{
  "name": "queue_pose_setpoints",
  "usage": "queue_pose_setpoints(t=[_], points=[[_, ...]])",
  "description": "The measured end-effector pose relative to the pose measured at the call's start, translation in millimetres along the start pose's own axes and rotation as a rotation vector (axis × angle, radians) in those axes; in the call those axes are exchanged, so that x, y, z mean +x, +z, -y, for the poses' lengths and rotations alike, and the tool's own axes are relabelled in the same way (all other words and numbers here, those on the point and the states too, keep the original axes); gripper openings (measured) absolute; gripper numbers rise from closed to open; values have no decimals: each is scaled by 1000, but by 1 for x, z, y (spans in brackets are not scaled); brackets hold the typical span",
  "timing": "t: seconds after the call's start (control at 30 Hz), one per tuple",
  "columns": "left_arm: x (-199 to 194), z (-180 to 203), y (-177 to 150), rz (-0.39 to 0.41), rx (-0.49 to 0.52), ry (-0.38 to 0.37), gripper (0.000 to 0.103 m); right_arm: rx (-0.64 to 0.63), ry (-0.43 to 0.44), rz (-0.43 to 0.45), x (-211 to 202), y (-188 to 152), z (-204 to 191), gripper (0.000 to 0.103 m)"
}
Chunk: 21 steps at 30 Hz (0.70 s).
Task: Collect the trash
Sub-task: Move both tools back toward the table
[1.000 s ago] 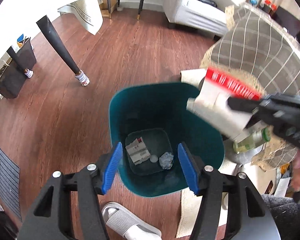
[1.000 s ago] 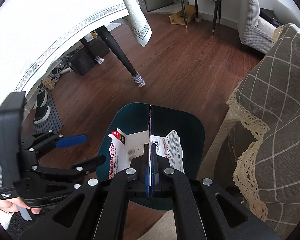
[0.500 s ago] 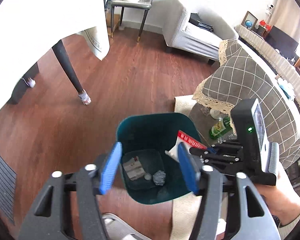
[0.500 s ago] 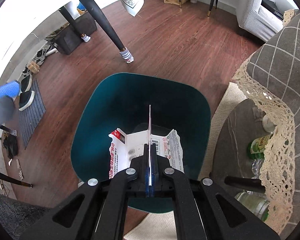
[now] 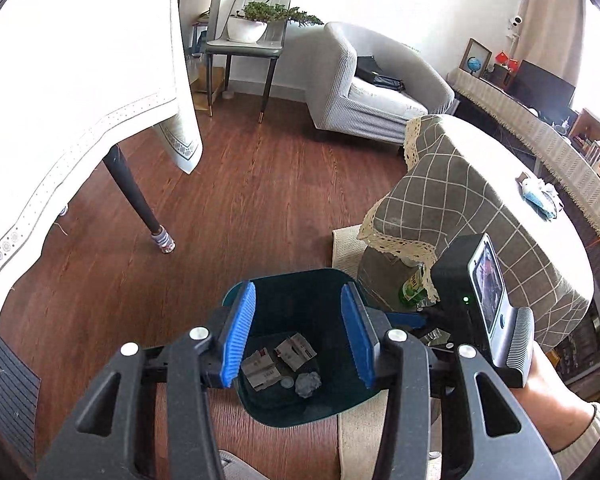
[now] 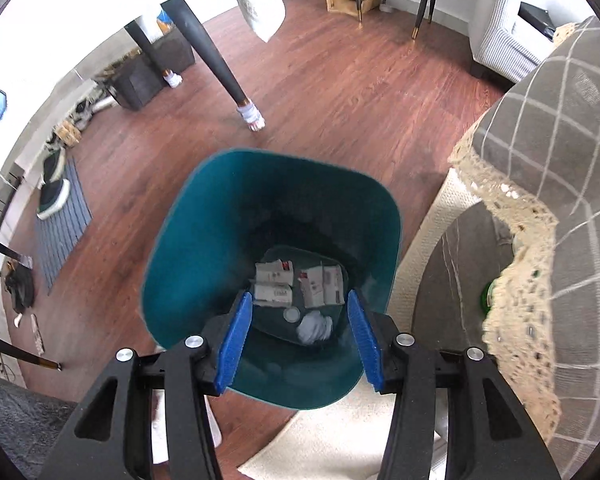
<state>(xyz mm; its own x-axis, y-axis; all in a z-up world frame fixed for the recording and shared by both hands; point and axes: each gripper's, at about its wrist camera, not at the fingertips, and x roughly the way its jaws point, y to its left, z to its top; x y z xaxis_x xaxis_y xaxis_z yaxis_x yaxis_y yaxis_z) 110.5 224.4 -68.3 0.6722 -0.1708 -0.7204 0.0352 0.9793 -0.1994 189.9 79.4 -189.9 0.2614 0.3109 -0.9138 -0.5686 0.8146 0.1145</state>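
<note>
While the right gripper [image 6: 300, 334] hangs over the teal bin [image 6: 180, 264], its fingers [image 6: 236, 334] have just been opening and stand spread, nothing between them. The left gripper [image 5: 298, 334] has been narrowing, fingers apart and empty. Flattened cartons [image 6: 300, 282], a crumpled wad [image 6: 315, 329] and a small cap [image 6: 291, 314] lie on the bin's bottom; red marks show, but the print is too small to read. A green bottle [image 5: 412, 289] is half hidden under the lace cloth [image 5: 400, 246].

Teal bin [image 6: 188, 248], red-brown wood floor [image 6: 340, 92], grey white-checked cloth [image 5: 468, 196], blue-padded claw [image 6: 298, 344]
</note>
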Motion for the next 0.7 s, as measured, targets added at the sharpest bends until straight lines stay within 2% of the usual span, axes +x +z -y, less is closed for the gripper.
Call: queue_pose_setpoints(t=[0.17,0.3,0.5,0.7], points=[[-8,11,11,34,-5,11,49,-48,38,102,-37,3,-9,51],[-16,24,22,59,5,22,49,-81,57,216,-76,5,-12,51],[-35,57,39,131,25,-16,54,-94,30,348,-126,0,0,51],[-38,96,51,170,52,-56,59,-59,-13,426,-162,-13,31,51]])
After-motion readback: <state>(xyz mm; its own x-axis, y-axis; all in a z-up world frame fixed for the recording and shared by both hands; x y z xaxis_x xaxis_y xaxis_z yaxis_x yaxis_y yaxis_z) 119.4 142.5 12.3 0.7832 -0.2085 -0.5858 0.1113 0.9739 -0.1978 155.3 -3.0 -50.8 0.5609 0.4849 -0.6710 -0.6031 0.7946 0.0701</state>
